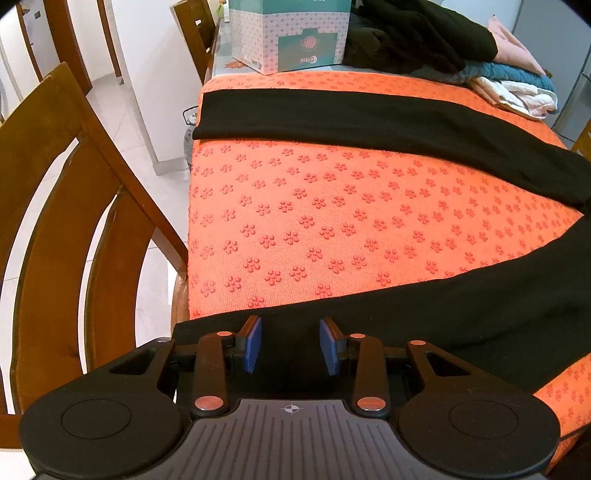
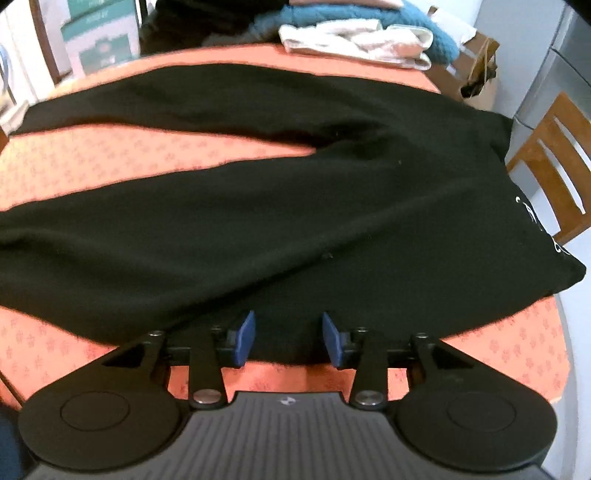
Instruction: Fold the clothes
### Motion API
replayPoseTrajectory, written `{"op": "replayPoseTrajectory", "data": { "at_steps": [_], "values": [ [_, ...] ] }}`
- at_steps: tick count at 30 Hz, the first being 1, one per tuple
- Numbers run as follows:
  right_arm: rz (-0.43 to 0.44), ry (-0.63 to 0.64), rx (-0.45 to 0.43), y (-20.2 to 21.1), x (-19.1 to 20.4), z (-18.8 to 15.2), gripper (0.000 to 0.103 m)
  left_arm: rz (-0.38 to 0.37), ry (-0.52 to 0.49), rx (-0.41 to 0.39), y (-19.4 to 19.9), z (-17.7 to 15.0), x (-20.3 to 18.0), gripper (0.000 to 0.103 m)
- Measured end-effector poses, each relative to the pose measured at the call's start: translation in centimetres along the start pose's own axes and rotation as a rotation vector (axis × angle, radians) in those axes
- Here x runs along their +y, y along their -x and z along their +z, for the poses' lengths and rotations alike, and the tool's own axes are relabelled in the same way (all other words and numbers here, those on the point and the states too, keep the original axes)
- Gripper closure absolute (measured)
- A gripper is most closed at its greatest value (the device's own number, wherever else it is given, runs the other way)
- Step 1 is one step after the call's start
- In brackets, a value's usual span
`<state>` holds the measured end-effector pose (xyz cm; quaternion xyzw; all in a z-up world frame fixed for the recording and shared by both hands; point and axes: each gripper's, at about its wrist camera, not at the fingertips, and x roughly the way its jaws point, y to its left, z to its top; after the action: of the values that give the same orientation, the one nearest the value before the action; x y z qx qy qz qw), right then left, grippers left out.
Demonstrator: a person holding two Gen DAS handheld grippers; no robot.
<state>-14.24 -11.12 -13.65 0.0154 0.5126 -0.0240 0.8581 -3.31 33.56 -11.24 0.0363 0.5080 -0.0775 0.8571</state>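
Black trousers (image 2: 258,221) lie spread on an orange flower-patterned mat (image 1: 332,221), legs apart in a V. The waist, with white print, is at the right in the right wrist view. In the left wrist view the far leg (image 1: 332,114) runs across the mat and the near leg (image 1: 443,314) ends by my left gripper (image 1: 291,345). That gripper stands open, its blue pads (image 1: 255,343) apart over the leg's hem. My right gripper (image 2: 289,338) is open too, with its blue pads (image 2: 245,338) on either side of the trousers' near edge, not pressing on the cloth.
A wooden chair (image 1: 55,221) stands left of the table. At the far end are a patterned box (image 1: 288,33) and a pile of other clothes (image 2: 354,40). Another chair (image 2: 554,158) and a paper bag (image 2: 476,70) are at the right.
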Motion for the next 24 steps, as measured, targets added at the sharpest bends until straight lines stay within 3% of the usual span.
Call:
{"op": "replayPoseTrajectory", "data": {
  "at_steps": [1,3,19,24],
  "values": [
    [0.01,-0.012,-0.001,-0.1,-0.3,0.0,0.07,0.001,0.0,0.0,0.0,0.0,0.0,0.065],
    [0.004,0.002,-0.004,0.0,0.0,-0.2,0.099,0.004,-0.001,0.001,0.0,0.0,-0.1,0.065],
    [-0.022,0.034,0.024,2.2,-0.5,-2.0,0.101,0.007,0.005,-0.015,0.0,-0.1,0.1,0.064],
    [-0.018,-0.044,-0.014,4.1,-2.8,-2.0,0.101,0.02,-0.018,-0.023,0.9,-0.2,-1.5,0.064]
  ]
}}
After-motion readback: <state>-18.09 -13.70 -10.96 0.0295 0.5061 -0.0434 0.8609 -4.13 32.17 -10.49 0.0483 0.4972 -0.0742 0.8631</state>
